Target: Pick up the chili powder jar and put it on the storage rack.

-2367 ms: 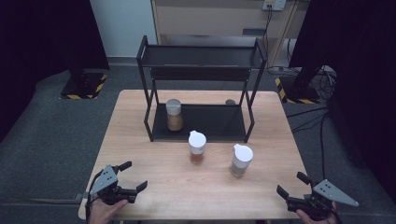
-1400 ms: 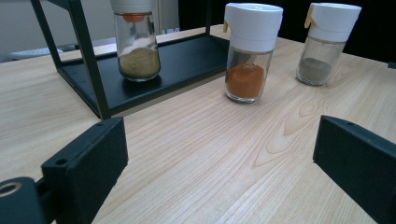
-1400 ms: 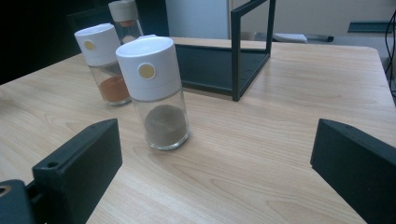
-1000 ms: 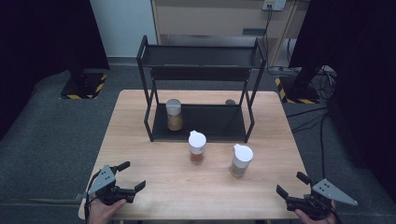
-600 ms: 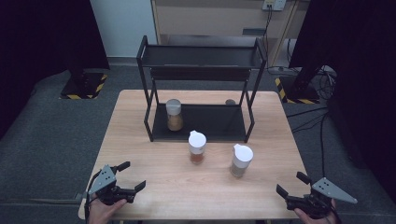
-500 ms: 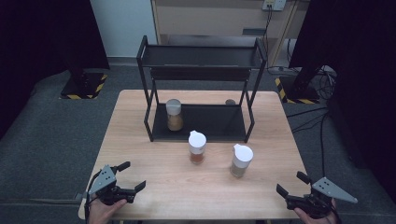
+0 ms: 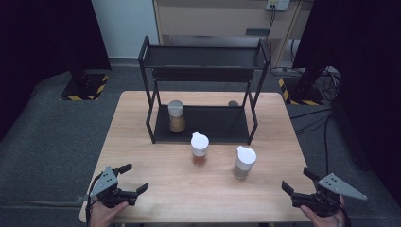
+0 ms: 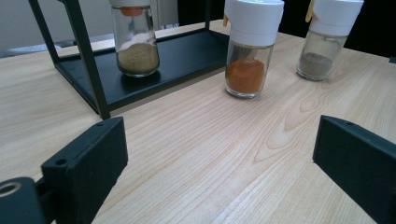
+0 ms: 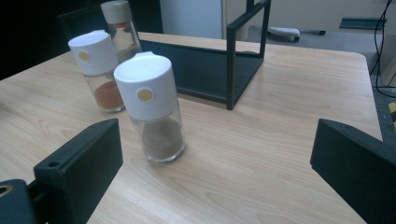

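Two white-capped spice jars stand on the wooden table (image 7: pixel 142 142): one with orange powder (image 7: pixel 199 149) (image 8: pixel 250 46) (image 9: pixel 99 70), one with grey-brown powder (image 7: pixel 244 162) (image 8: pixel 327 37) (image 9: pixel 154 107). A third jar with tan powder (image 7: pixel 176 116) (image 8: pixel 135 42) (image 9: pixel 119 25) stands on the lower shelf of a black two-tier rack (image 7: pixel 203 61). My left gripper (image 7: pixel 134 177) rests open near the front left corner. My right gripper (image 7: pixel 295 182) is open near the front right corner. Nothing sits between either pair of jaws.
The rack's upper shelf (image 7: pixel 203 56) holds nothing. Behind the table stands a wooden cabinet (image 7: pixel 213 19), and cables (image 7: pixel 326 75) lie on the grey floor at the right. Bare wood (image 7: pixel 198 198) lies between the two grippers.
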`<action>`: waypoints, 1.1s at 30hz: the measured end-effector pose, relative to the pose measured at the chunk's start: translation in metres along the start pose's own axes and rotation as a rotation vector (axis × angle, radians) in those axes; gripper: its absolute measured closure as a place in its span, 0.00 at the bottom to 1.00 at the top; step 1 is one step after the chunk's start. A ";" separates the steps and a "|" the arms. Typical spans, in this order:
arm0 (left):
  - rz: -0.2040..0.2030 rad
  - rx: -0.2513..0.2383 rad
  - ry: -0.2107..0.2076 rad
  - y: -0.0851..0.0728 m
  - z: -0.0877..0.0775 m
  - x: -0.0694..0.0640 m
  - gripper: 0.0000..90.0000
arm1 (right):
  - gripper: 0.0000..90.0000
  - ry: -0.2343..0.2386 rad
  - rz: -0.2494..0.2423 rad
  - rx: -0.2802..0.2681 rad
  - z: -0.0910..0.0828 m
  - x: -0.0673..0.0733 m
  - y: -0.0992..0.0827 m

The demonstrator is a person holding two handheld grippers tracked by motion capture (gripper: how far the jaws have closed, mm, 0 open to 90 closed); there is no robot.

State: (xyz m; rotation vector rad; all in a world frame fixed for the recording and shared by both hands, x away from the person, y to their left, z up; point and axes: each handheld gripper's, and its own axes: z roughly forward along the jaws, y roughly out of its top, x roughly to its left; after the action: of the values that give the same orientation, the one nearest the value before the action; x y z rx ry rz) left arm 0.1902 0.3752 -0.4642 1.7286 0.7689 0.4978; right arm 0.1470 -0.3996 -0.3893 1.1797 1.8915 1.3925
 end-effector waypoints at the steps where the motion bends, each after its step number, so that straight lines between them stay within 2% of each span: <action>1: 0.000 0.000 -0.001 0.000 0.000 0.000 0.03 | 0.03 0.003 -0.006 0.000 0.000 0.000 0.002; 10: -0.001 0.006 -0.006 0.000 0.001 0.001 0.03 | 0.03 0.017 -0.011 0.000 0.003 0.002 0.017; 22: -0.005 0.007 -0.006 0.000 0.001 0.002 0.03 | 0.04 0.037 -0.041 -0.011 0.010 0.008 0.039; 33: -0.006 0.005 -0.005 -0.001 0.000 0.002 0.03 | 0.04 0.085 -0.070 -0.010 0.026 0.016 0.063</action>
State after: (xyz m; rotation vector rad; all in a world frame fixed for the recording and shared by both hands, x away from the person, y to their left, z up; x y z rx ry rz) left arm 0.1921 0.3768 -0.4652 1.7314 0.7717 0.4874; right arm 0.1819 -0.3665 -0.3384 1.0544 1.9627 1.4326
